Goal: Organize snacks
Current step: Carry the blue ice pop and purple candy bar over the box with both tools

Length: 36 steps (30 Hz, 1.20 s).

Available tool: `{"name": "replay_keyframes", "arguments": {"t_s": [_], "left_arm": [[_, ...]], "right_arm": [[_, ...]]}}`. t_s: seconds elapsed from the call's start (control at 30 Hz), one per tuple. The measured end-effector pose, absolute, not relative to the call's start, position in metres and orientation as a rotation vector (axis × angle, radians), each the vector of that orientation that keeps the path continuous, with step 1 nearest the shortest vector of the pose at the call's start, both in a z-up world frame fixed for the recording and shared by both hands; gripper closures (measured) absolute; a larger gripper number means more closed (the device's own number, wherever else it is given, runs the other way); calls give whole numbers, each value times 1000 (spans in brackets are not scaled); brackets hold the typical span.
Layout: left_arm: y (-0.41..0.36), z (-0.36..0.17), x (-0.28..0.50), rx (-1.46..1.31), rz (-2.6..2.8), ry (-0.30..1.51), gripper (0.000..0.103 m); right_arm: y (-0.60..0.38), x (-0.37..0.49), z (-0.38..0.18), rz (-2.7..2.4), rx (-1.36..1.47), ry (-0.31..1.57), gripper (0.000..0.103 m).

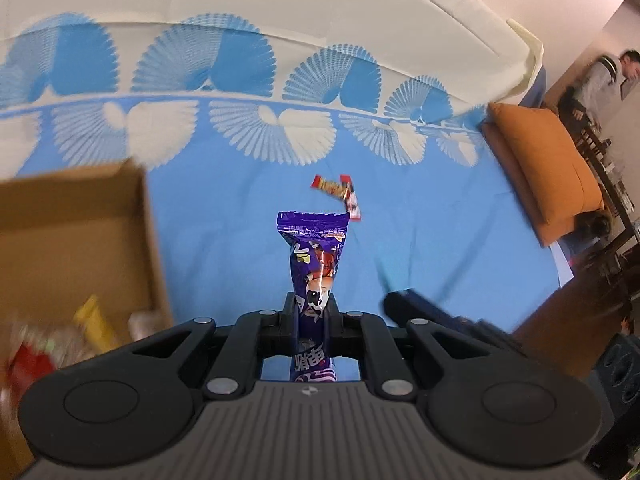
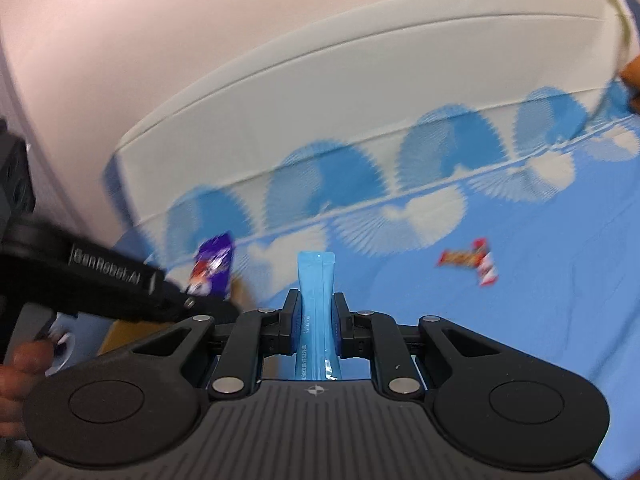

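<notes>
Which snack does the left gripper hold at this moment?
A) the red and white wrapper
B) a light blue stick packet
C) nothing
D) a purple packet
D: in the left wrist view the left gripper is shut on the purple packet, while the right gripper holds the light blue stick packet.

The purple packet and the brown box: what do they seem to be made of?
Purple packet: probably thin plastic or foil film, glossy, with a crimped top edge and bright glints on its print. Box: looks like plain corrugated cardboard, matte brown, with thin upright walls.
</notes>
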<state>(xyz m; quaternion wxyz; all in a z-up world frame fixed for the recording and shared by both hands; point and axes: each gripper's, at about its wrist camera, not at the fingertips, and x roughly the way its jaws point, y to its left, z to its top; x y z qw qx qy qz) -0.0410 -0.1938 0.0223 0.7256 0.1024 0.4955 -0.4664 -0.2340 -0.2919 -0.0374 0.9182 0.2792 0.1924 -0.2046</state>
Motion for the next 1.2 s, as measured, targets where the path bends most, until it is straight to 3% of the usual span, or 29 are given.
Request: {"name": "replay_keyframes", "arguments": {"t_s": [0.6,1.2], "left_arm": [[54,42,-76,241,-779,1033,92],[100,50,-71,171,-752,991,92]], "right_arm": [[-96,-224,14,-144,461,537,86],[-52,-210,24,-140,385,589,86]]}}
